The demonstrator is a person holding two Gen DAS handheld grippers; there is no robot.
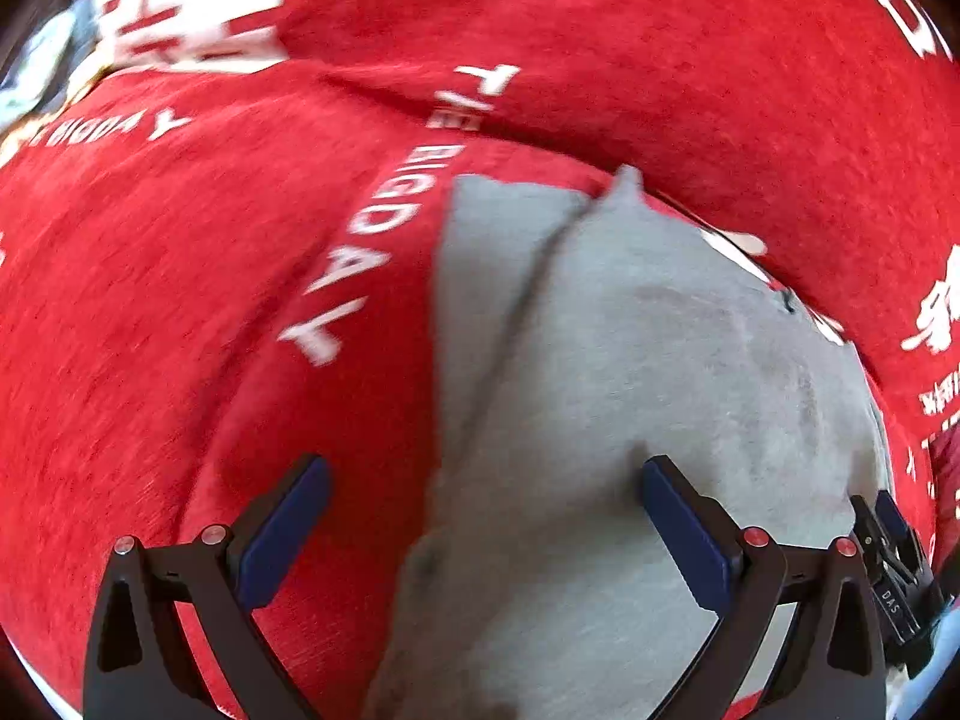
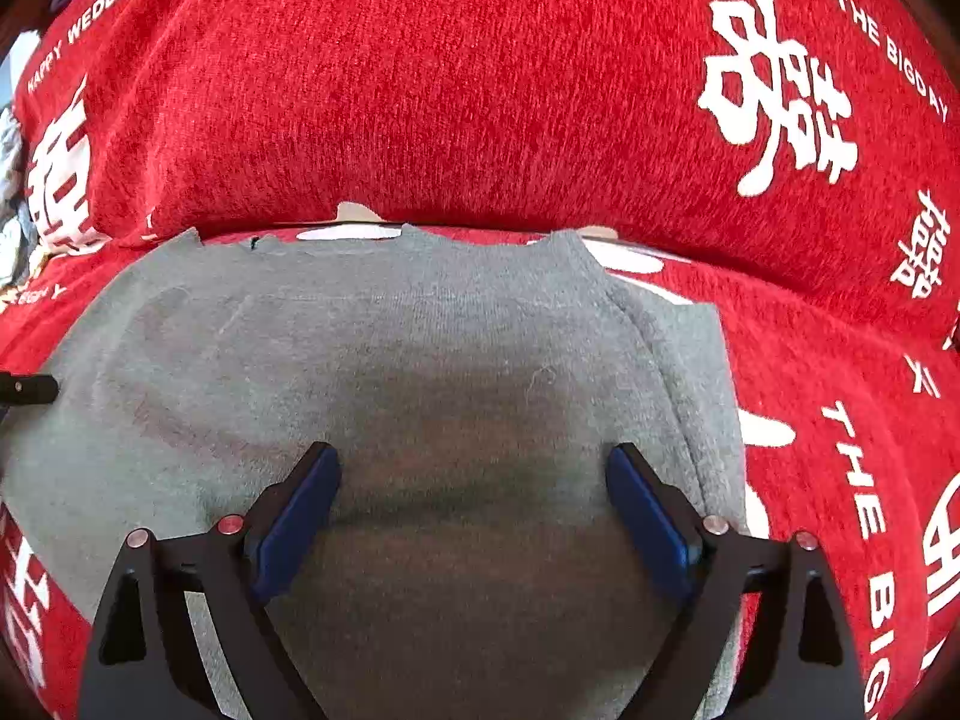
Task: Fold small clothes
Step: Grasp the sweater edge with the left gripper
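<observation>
A small grey knit garment (image 2: 420, 354) lies flat on a red cover with white lettering (image 2: 840, 420). Its right side is folded inward, with a fold line (image 2: 678, 396) running down it. My right gripper (image 2: 474, 456) hovers open over the garment's middle, with nothing pinched between its blue pads. In the left wrist view the garment (image 1: 630, 390) shows a raised crease near its left edge. My left gripper (image 1: 483, 480) is open, one pad over the red cover and the other over the grey cloth. The right gripper (image 1: 882, 534) shows at the lower right of the left wrist view.
A plump red cushion or backrest (image 2: 450, 90) with the same white print rises just behind the garment's far edge. Some pale, cluttered items (image 2: 12, 180) sit beyond the cover's left side. A black tip of the left gripper (image 2: 30, 389) pokes in at the left edge.
</observation>
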